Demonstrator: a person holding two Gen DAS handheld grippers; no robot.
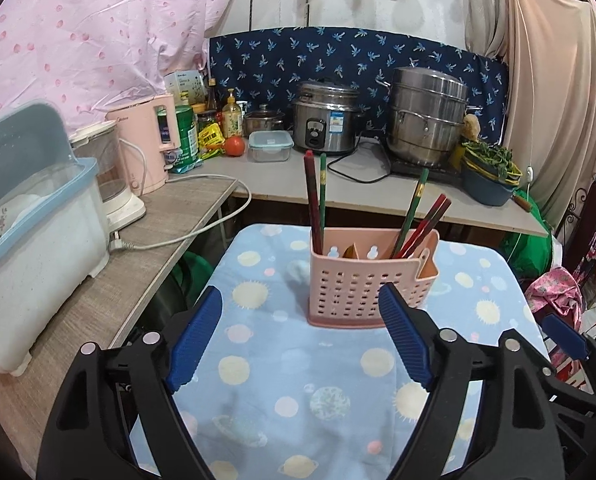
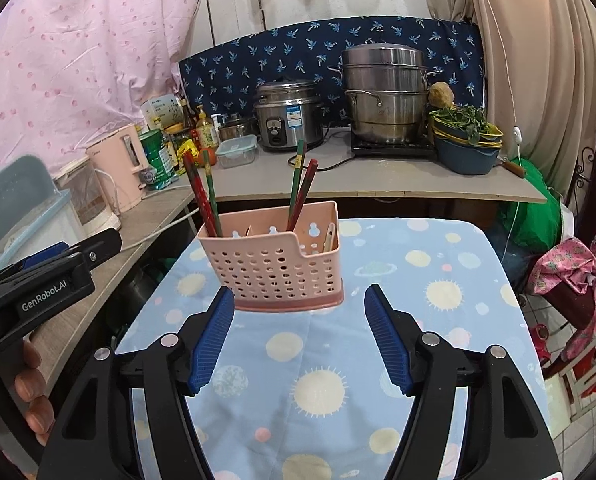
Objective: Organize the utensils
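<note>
From the left wrist view, the left gripper (image 1: 300,300) points forward and somewhat down over the desk (image 1: 338,380), which is covered by a blue cloth printed with suns and planets. Its jaws are spread wide and released, with nothing between them; only the cloth shows in the gap. The right blue pad overlaps the lower right corner of the pink utensil holder (image 1: 368,280) in the picture, though whether it touches I cannot tell. The holder stands upright near the far middle of the desk. Two chopsticks (image 1: 316,200), one red and one green, stand nearly straight in its left compartment, and a further bunch (image 1: 420,220) leans to the right in the compartment on the right. At the right edge, a blue pad of the right gripper (image 1: 566,336) just shows.

From the right wrist view, the right gripper (image 2: 300,304) is likewise tilted down toward the cloth, jaws apart and empty, just short of the holder's base. The holder (image 2: 273,264) sits ahead and slightly left of it. On the left, a hand (image 2: 33,392) wraps the handle of the left gripper (image 2: 53,256), fingers curled round the black grip.
</note>
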